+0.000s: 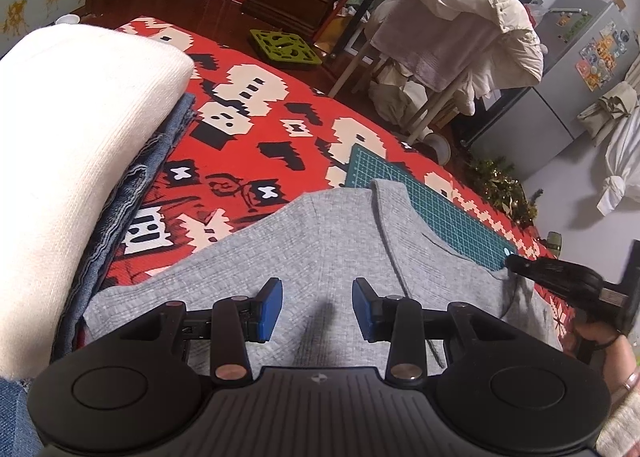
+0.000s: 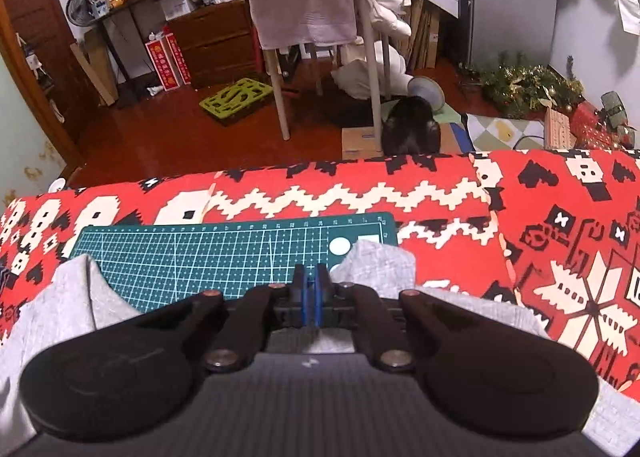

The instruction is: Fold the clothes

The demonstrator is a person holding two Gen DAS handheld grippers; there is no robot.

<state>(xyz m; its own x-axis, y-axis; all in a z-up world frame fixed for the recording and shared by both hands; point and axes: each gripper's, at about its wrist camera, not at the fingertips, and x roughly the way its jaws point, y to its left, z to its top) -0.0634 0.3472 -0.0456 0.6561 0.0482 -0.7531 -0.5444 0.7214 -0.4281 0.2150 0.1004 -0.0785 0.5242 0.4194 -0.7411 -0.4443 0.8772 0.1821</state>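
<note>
A red, white and black patterned blanket (image 1: 256, 129) covers the whole work surface and carries everything else. On it a grey knit garment (image 1: 320, 257) lies spread flat, its far edge overlapping a green gridded cutting mat (image 2: 208, 253); in the right wrist view a grey flap sits on the mat's near right corner. At the blanket's left side a stack of folded clothes rises beside the garment: a thick white folded item (image 1: 80, 129) on top of blue denim (image 1: 132, 201). Beyond the table a wooden rack (image 2: 372, 69) is draped with pale towels and white bedding, next to a dark wooden drawer chest (image 2: 212, 41); a lime-green perforated crate (image 2: 236, 97) lies on the floor, its contents not discernible. The left gripper (image 1: 317, 307) hangs over the middle of the garment with its blue pads wide apart and nothing between them. The right gripper (image 2: 311, 289) sits at the garment's far edge over the mat, fingers pressed almost together; whether cloth is pinched between them cannot be told.
</note>
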